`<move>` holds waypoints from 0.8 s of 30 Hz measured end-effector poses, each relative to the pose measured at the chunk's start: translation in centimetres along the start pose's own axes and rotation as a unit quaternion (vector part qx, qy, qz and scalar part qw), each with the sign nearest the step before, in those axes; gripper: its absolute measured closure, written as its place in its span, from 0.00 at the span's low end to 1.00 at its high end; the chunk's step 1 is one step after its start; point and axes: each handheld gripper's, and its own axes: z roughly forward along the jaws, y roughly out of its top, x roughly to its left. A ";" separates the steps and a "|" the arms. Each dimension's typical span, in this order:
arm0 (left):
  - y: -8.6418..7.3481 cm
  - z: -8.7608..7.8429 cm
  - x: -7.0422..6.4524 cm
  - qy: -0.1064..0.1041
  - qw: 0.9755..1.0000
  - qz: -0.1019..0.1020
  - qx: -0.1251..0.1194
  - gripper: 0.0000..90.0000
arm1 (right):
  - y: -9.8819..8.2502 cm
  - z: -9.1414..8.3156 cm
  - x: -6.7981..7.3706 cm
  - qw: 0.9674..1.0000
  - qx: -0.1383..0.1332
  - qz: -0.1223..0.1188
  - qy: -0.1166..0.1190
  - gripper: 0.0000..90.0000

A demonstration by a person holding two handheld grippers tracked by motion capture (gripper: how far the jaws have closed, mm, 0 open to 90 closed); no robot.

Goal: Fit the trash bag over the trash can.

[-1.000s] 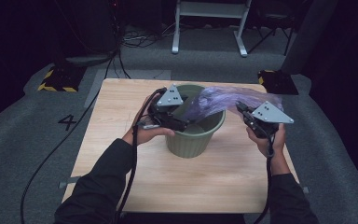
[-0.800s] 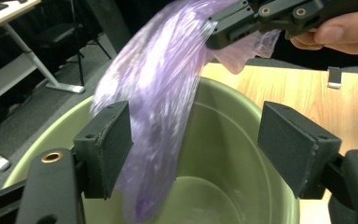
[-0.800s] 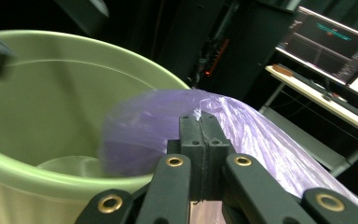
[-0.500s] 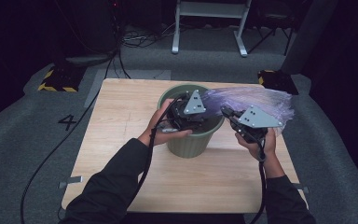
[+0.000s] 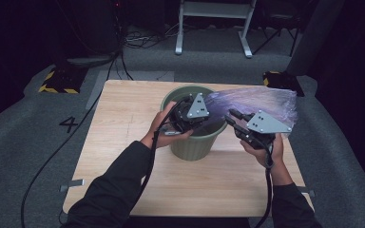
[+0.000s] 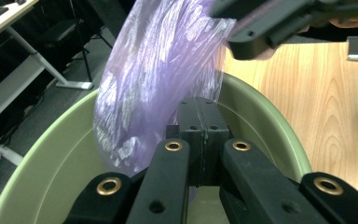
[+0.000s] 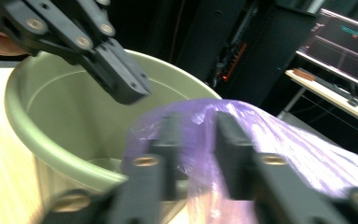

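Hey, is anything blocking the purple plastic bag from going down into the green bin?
Nothing visible does. The thin purple plastic bag already drapes over the rim into the round green plastic bin, whose inside looks bare. The left claw, shut, sits inside the bin beside the film.

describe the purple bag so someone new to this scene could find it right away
Start at the wooden table, then the green bin standing on it. The purple bag stretches from inside the bin out over its rim: thin, crinkled and see-through, the only purple thing.

From above the near table edge we look forward; both gripper views look closely at the green bucket [image 5: 195, 142] rim.
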 end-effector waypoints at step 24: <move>-7.7 -9.1 1.1 0.023 0.994 -0.090 -0.058 0.37 | -3.8 -1.3 -1.7 0.992 0.091 -0.032 -0.077 0.28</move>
